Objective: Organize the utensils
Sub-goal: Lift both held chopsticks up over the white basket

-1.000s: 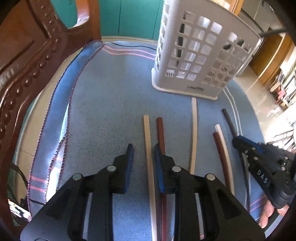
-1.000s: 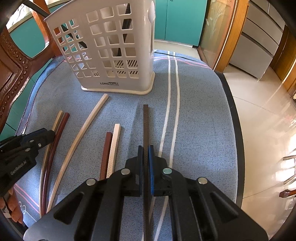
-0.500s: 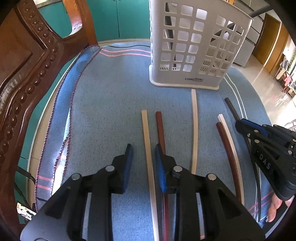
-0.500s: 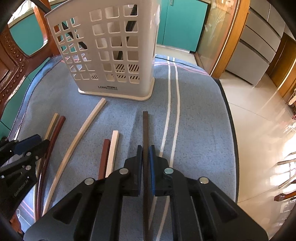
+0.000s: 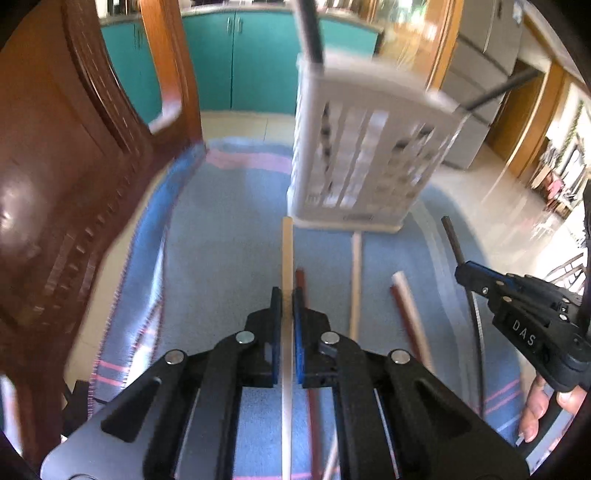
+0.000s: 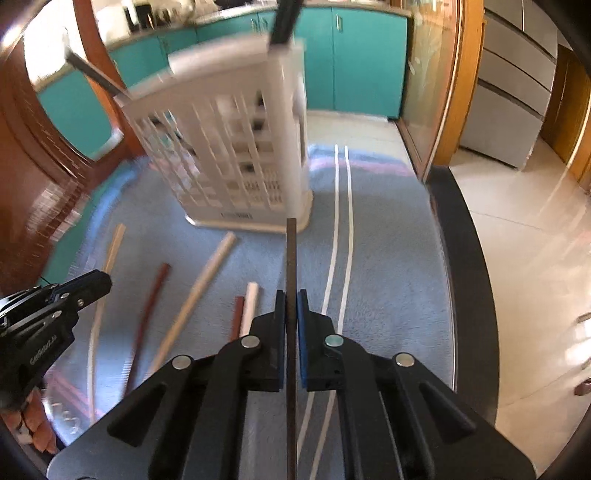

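Your left gripper [image 5: 287, 295] has just closed on the pale chopstick [image 5: 287, 251], its blue pads clamped against both sides of the stick. The stick runs forward between the jaws, and its far tip lies close to the foot of the white basket [image 5: 364, 147]. Your right gripper [image 6: 291, 299] is clamped tight on the dark chopstick [image 6: 291, 254], which points straight ahead with its tip near the basket's [image 6: 236, 147] base.

Both views are blurred by motion, so fine detail is hard to read.

The basket stands upright toward the far edge of the table, on the blue cloth [image 5: 221, 229]. Two dark sticks [image 5: 312, 29] lean out of its top.

Four chopsticks lie loose on the cloth between your two grippers. A reddish-brown one [image 5: 300, 277] lies just beside your left gripper. A long pale one [image 5: 355, 280] reaches nearly to the basket's foot. A brown and pale pair [image 5: 406, 306] lies side by side, nearer your right gripper [image 5: 480, 277].

A carved wooden chair [image 5: 66, 166] stands against the table's left edge. Part of your right hand [image 5: 543, 406] shows by the near right corner.
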`<state>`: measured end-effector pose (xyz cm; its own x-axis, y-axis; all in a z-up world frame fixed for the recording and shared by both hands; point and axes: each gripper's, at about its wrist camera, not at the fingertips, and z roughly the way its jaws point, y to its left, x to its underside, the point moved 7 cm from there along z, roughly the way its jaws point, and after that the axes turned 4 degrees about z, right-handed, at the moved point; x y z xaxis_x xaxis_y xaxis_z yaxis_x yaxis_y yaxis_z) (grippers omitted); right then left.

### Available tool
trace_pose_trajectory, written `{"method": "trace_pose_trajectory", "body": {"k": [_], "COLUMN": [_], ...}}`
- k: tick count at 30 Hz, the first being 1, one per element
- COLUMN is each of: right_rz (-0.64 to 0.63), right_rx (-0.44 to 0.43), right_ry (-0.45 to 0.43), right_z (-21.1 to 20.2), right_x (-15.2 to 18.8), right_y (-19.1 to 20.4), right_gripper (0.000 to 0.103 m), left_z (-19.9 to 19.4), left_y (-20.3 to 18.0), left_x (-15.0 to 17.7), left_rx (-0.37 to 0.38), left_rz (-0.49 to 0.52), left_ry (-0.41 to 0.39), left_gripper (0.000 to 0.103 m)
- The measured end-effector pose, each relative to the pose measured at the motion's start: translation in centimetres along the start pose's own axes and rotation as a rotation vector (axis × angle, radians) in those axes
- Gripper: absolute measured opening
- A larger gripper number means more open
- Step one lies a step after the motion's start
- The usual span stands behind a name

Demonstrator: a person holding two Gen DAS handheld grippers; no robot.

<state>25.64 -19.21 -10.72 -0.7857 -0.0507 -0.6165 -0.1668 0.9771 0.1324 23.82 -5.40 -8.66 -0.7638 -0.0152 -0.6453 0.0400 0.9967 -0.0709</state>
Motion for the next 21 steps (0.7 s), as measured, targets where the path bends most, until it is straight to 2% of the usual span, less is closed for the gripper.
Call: {"method": "trace_pose_trajectory", "body": {"k": [5,9,14,17,21], "right_rz": [-0.001,-0.003,-0.006,-0.018,0.035], "right_rx": [-0.121,-0.215,-0.287,-0.317,-0.351], "right_ry": [-0.106,-0.187,-0.263,-0.336,-0.471], "right_z": [-6.2,-10.5,-14.4,-16.9,-20.2], "right_x": [-1.4,-2.1,-4.1,-7.0,-12.5], "right_y": [0.4,0.8,1.7,2.5,2.7], "right_gripper": [0.007,0.007,0.007,0.007,0.007], "left_z": [-6.7,-11.3,-16.9,-19.6,-22.2], "left_y": [-0.1,0.3,0.8,0.4,0.4], "left_x": [-2.1,-3.6,-7.7,-11.0,-16.2], "left_rx": [0.067,0.083,0.15,0.177,0.217], "left_rz": [0.002,0.001,-0.02,-0.026,-0.098], "left_ry": [-0.143,-0.255,-0.41,-0.523,-0.702], "left_gripper": [0.007,0.007,0.007,0.007,0.007]}}
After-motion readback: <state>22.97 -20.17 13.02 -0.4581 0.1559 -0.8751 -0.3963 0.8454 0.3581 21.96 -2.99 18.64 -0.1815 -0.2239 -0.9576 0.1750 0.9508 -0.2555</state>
